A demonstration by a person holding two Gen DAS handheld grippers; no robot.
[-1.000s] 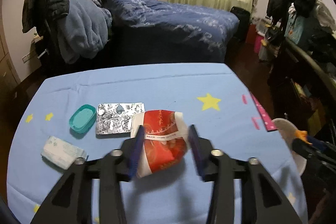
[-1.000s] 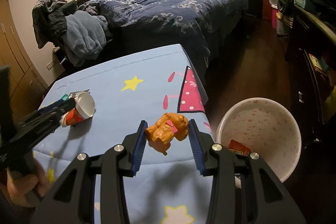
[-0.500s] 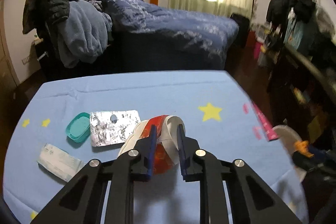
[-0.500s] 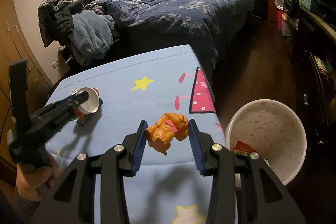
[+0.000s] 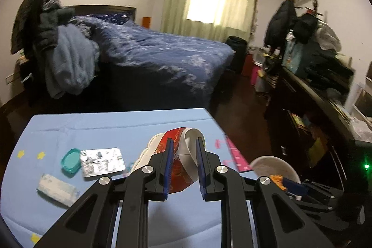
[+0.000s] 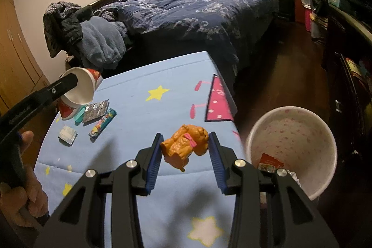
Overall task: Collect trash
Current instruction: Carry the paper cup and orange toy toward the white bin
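Above the blue tabletop (image 6: 130, 122), the left claw (image 5: 183, 163) clamps a flattened red-and-white paper cup (image 5: 180, 143), lifted clear of the cloth. Nearer the white bin (image 6: 325, 169), the right claw (image 6: 184, 156) grips an orange toy dog (image 6: 186, 145), jaws pressed against its sides.

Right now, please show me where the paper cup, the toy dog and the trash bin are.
paper cup (image 6: 80, 88), right wrist view, white inside of its mouth.
toy dog (image 6: 186, 145), right wrist view, orange body.
trash bin (image 6: 295, 134), right wrist view, speckled inner wall.
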